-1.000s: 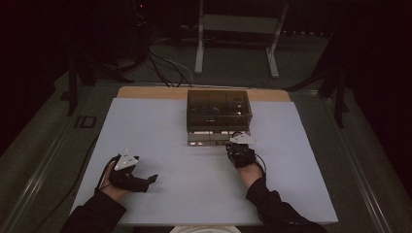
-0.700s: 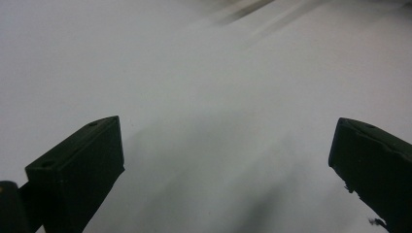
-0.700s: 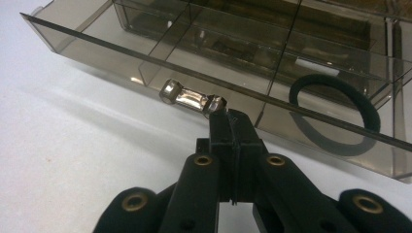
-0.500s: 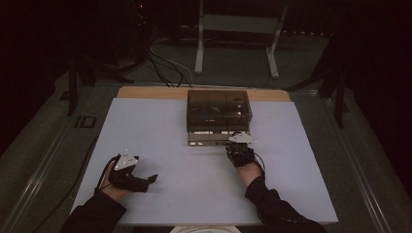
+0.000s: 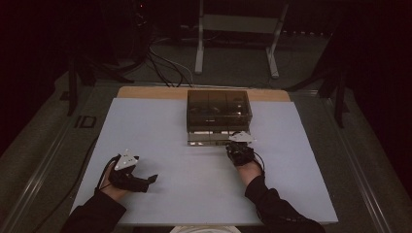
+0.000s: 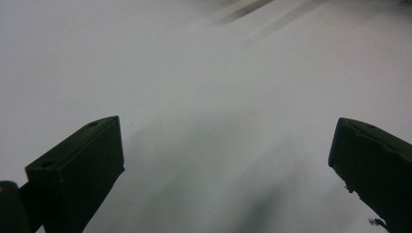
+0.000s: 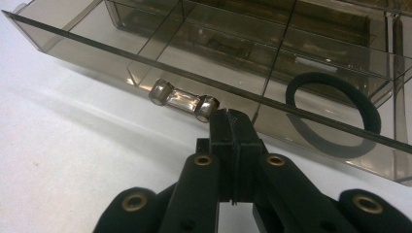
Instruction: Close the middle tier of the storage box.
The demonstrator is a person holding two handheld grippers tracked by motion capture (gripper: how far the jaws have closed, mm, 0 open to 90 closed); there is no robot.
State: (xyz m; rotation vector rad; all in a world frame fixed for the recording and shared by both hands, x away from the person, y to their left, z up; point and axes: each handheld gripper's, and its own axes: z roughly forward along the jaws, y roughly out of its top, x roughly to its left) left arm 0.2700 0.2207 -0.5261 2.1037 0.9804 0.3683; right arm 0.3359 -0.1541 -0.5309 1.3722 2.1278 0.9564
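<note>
A smoky clear drawer box [image 5: 218, 109] stands at the far middle of the white table [image 5: 160, 121], its bottom drawer [image 7: 160, 53] pulled out toward me. In the drawer's right compartment lies a black hair band [image 7: 335, 114]. My right gripper [image 7: 232, 119] is shut, jaws pressed together with nothing between them, its tip at the drawer's front wall just right of the small clear handle [image 7: 182, 99]. From above, the right gripper [image 5: 238, 145] sits at the drawer's right front corner. My left gripper [image 6: 226, 160] rests open over bare table; from above, the left gripper [image 5: 148, 182] is at the near left.
The drawer has several divided compartments; those on the left look bare. A wooden strip [image 5: 145, 92] runs along the table's far edge. Behind the table stand a metal frame [image 5: 233, 34] and cables [image 5: 160, 63] on the floor.
</note>
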